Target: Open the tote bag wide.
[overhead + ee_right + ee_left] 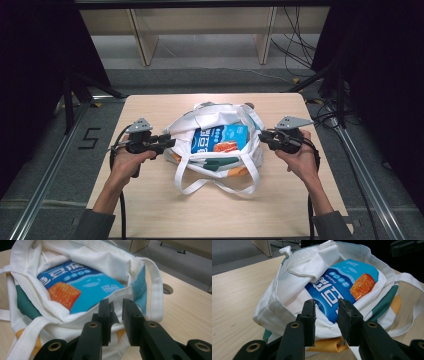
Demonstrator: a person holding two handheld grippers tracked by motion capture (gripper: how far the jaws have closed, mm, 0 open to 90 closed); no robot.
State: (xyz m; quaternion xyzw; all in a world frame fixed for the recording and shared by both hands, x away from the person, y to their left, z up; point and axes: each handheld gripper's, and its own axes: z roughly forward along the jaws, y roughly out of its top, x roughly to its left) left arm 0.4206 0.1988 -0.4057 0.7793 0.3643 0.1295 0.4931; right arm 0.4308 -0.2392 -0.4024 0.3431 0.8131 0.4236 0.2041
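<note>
Left gripper (169, 142): jaws parted with a narrow gap, nothing pinched; in its own view (326, 307) the tips hover just over the near rim of the bag
Right gripper (262, 136): jaws slightly apart, gripping nothing; in its own view (115, 305) the tips sit right at the bag's edge, whether touching cannot be told
Tote bag (200, 120): white cloth with teal and orange patches, lying at the middle of the table between the two grippers, mouth open, handles (220, 187) looped toward the person
Blue packet (220, 138): lies inside the open bag, printed face up, an orange square pictured on it
Table (150, 200): pale wood
</note>
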